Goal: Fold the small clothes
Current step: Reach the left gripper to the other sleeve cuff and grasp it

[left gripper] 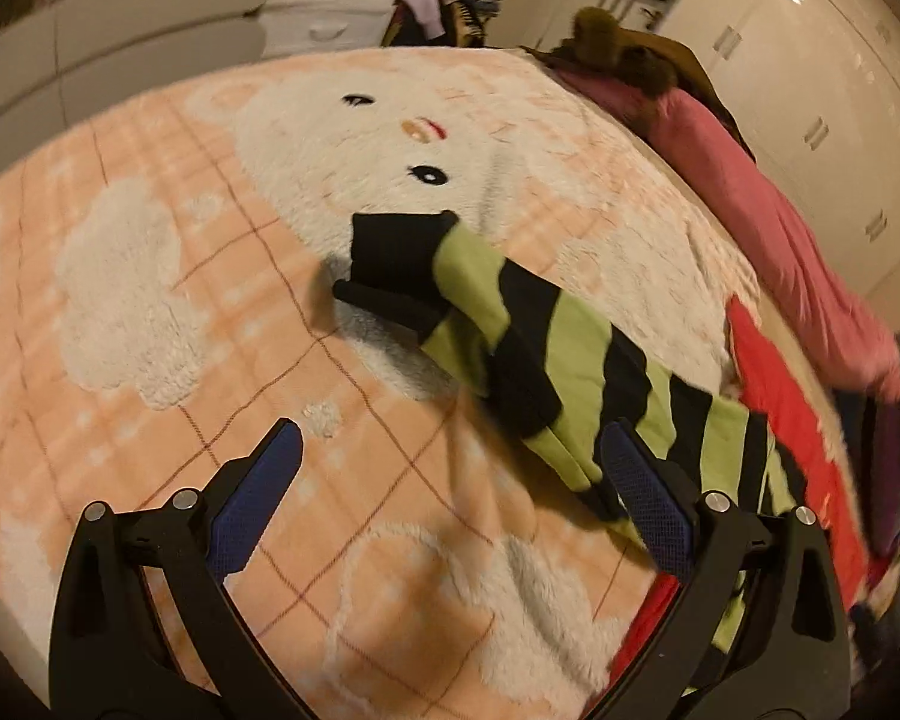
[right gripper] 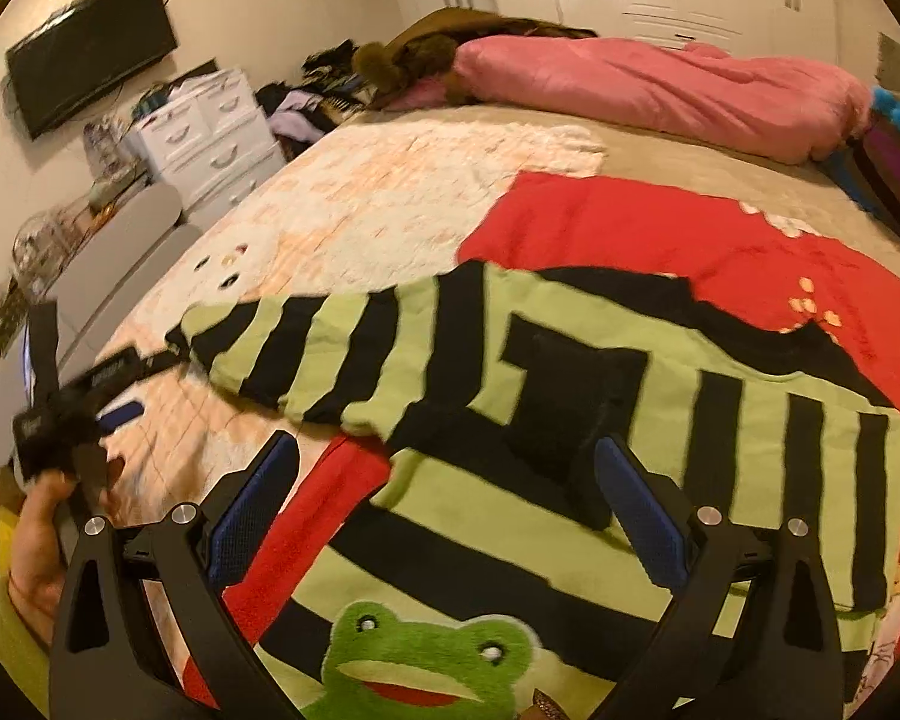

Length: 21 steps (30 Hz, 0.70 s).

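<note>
Lying flat on the bed (right gripper: 660, 150), striped sweater (right gripper: 570, 420) extends its sleeve (right gripper: 306, 336) leftward; left gripper (left gripper: 450, 504) and right gripper (right gripper: 444, 504) both wide open, empty.

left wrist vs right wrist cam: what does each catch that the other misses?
Left wrist only: the animal face on the peach blanket and the open left gripper.

Right wrist only: the frog patch on the sweater's body, the wall TV, the open right gripper.

Both: the striped sweater with its black-cuffed sleeve, the red garment beneath, the pink duvet.
</note>
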Motion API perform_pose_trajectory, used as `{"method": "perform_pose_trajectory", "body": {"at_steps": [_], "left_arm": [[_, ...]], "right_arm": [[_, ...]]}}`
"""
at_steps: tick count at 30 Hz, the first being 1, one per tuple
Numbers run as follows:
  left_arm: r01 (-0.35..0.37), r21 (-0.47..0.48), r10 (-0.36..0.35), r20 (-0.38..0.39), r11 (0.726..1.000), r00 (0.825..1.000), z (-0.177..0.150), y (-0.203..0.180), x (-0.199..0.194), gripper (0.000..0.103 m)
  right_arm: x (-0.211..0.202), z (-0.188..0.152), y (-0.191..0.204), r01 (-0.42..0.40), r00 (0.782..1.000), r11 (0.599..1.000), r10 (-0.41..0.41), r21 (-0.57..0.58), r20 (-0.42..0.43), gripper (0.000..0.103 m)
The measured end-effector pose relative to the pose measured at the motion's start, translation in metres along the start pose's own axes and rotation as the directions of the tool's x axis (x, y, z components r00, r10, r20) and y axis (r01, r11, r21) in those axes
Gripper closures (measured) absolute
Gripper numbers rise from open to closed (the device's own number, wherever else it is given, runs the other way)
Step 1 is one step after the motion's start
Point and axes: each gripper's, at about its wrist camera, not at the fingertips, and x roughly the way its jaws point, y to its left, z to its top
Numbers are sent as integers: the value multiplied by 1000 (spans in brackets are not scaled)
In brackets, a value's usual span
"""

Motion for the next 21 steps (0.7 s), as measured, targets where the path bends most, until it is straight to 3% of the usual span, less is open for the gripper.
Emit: {"method": "perform_pose_trajectory", "body": {"at_steps": [10, 12, 17, 21], "left_arm": [[104, -37, -104, -8, 994, 994, 21, 8, 29, 10], [125, -45, -125, -9, 991, 992, 26, 9, 35, 21], [137, -54, -138, -14, 989, 990, 33, 6, 51, 36], [121, -82, -123, -25, 989, 992, 33, 7, 62, 37]], "right_arm": [[29, -25, 54, -111, 992, 989, 104, -93, -70, 5], [33, -31, 56, -119, 990, 989, 112, -83, -82, 5], [42, -43, 55, -124, 986, 990, 116, -66, -120, 5], [41, -45, 48, -114, 987, 992, 107, -53, -120, 5]]}}
